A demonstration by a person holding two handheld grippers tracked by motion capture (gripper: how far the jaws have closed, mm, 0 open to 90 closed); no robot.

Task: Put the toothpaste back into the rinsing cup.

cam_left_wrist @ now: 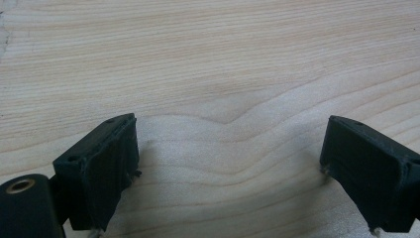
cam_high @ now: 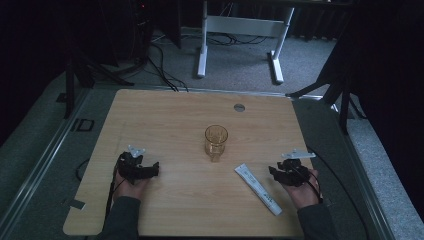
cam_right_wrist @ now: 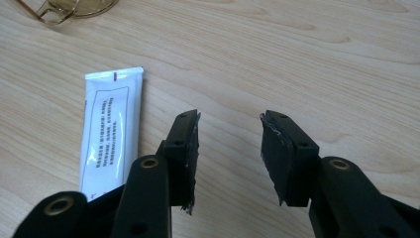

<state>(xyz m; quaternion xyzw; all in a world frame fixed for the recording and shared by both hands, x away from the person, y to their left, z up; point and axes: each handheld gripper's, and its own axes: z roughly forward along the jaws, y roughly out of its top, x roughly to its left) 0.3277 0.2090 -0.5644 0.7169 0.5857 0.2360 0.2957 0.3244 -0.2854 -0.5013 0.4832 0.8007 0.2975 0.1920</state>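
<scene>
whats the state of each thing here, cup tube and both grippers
amber see-through glass cup: upright on the wooden table, looks empty, untouched
white flat plastic tube: lying flat on the table, untouched, beside the right gripper
left gripper: jaws wide apart, nothing between them, low over bare wood
right gripper: jaws partly open, nothing between them, tube off to one side

On the pale wooden table (cam_high: 165, 125) before me, the amber glass cup (cam_high: 216, 140) stands upright at the middle. The white flat tube (cam_high: 257, 188) lies nearer me, right of the cup, just left of my right tongs (cam_high: 283, 171); my left tongs (cam_high: 142, 167) rest well apart, left.
</scene>
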